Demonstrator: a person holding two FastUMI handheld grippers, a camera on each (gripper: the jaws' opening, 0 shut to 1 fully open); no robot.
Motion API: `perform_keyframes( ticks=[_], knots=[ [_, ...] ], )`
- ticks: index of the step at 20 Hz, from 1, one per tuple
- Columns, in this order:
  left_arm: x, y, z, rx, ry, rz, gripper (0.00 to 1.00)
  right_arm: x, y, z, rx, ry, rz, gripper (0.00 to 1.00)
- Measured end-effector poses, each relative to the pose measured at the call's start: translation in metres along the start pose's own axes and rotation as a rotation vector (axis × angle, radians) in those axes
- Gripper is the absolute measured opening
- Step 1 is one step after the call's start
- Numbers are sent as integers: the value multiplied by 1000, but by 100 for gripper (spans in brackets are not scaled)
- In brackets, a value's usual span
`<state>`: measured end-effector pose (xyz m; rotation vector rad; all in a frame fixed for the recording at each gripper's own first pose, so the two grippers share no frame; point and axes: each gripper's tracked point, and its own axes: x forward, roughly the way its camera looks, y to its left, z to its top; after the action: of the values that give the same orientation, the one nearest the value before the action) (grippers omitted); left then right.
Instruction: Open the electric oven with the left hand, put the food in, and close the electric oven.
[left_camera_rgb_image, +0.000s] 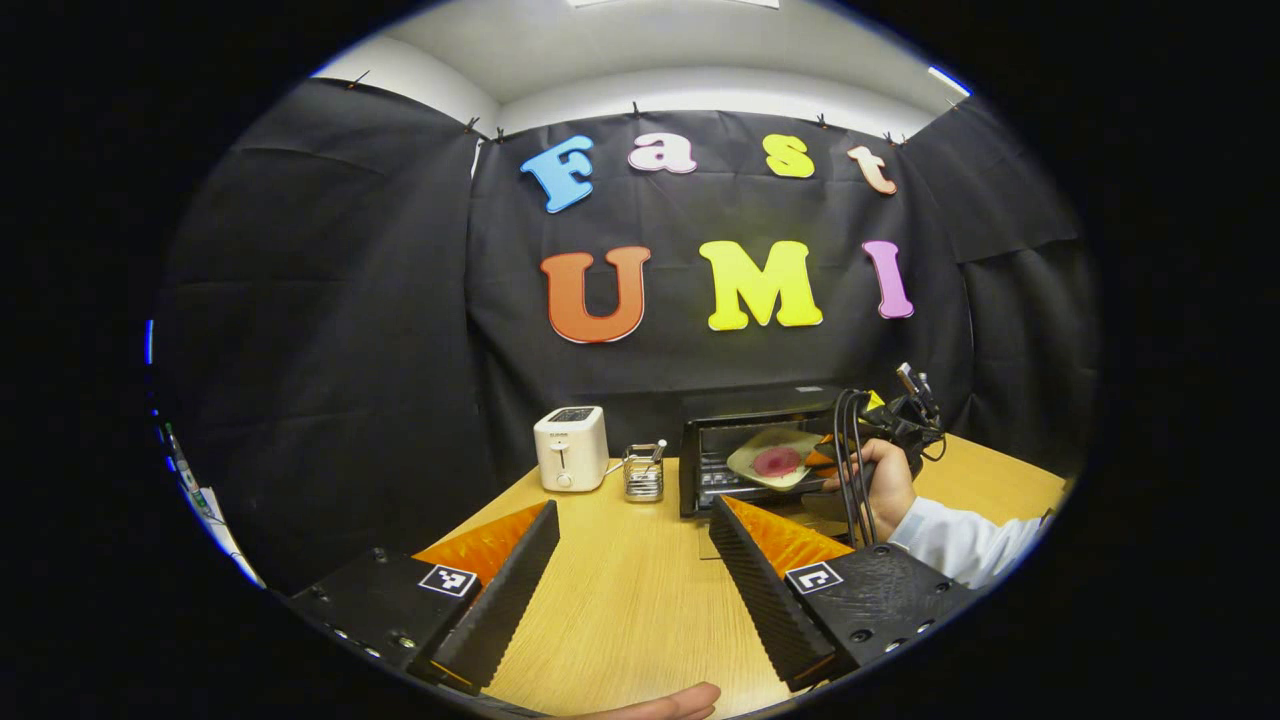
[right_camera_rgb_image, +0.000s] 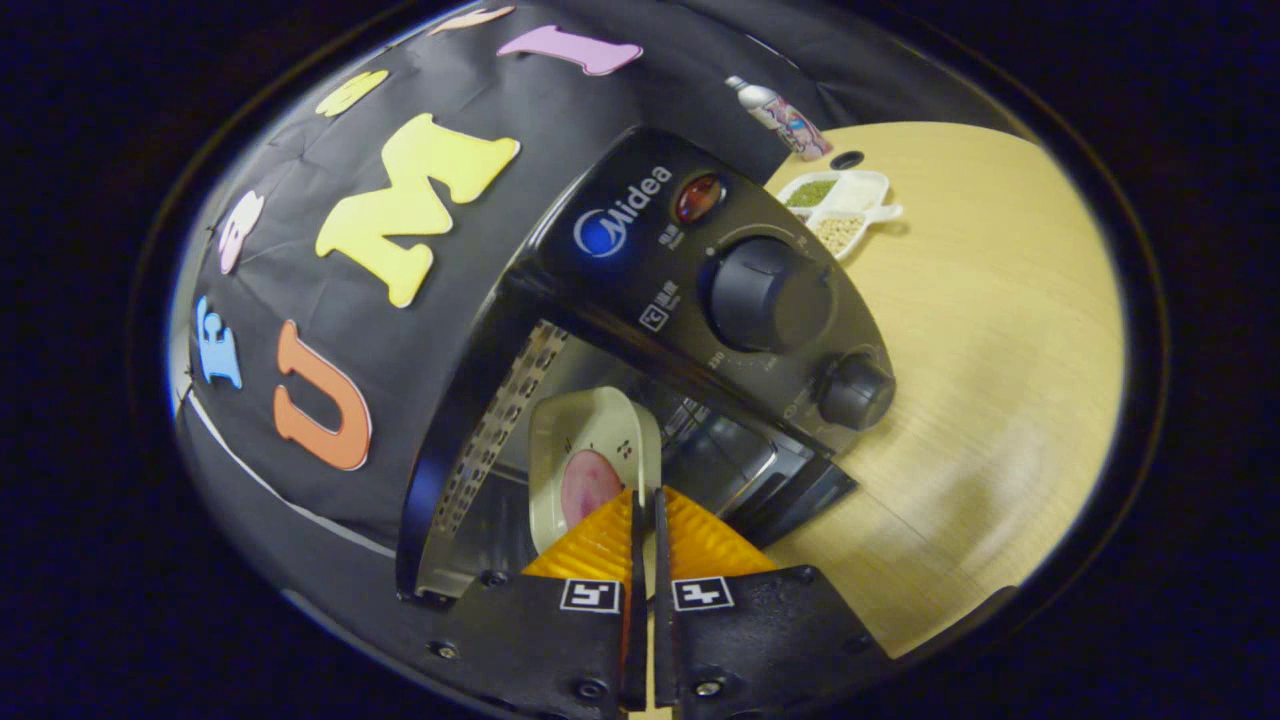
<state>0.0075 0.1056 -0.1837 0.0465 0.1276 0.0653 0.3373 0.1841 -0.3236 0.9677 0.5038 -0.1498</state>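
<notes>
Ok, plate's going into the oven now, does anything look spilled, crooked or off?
Nothing spilled or damaged that I can see. The plate with the food is pinched at its rim by the right gripper and sits tilted at the open oven mouth, not yet flat inside. The left gripper hangs open over the table.

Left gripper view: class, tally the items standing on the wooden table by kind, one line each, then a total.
Black electric oven: 1
White toaster: 1
Clear glass holder with utensils: 1
Total: 3
</notes>
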Motion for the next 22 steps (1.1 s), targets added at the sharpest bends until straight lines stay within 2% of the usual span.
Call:
perform_keyframes(
  ticks=[1,2,3,5,6,7,8,10,12,13,18,19,21,22],
  knots=[
    [4,5,-5,-13,9,5,96,5,3,0,-14,-16,7,6],
    [7,7,-9,-29,18,5,96,10,6,-1,-38,-27,7,3],
    [9,8,-13,-46,26,4,96,15,8,-2,-70,-38,6,7],
    [12,10,-21,-61,47,6,96,17,15,-2,-110,-66,22,5],
    [14,12,-25,-60,59,9,96,14,15,3,-127,-99,27,11],
    [13,13,-27,-56,69,12,96,15,14,8,-147,-137,26,6],
    [12,14,-29,-53,77,15,96,9,16,14,-166,-172,41,9],
    [11,15,-32,-47,85,14,96,2,13,16,-220,-205,41,22],
    [7,13,-33,-42,89,4,96,-6,9,14,-263,-208,41,29],
    [5,13,-33,-38,86,1,96,-10,8,11,-277,-203,46,31],
    [-1,9,-37,-34,99,-7,96,-35,10,-5,-359,-162,76,56],
    [-3,8,-38,-35,103,-7,96,-43,13,-6,-391,-160,93,60],
    [-5,7,-38,-38,106,-4,96,-64,15,-4,-460,-177,106,59],
    [-6,6,-37,-42,108,-4,96,-77,15,-4,-495,-184,114,65]
  ],
)
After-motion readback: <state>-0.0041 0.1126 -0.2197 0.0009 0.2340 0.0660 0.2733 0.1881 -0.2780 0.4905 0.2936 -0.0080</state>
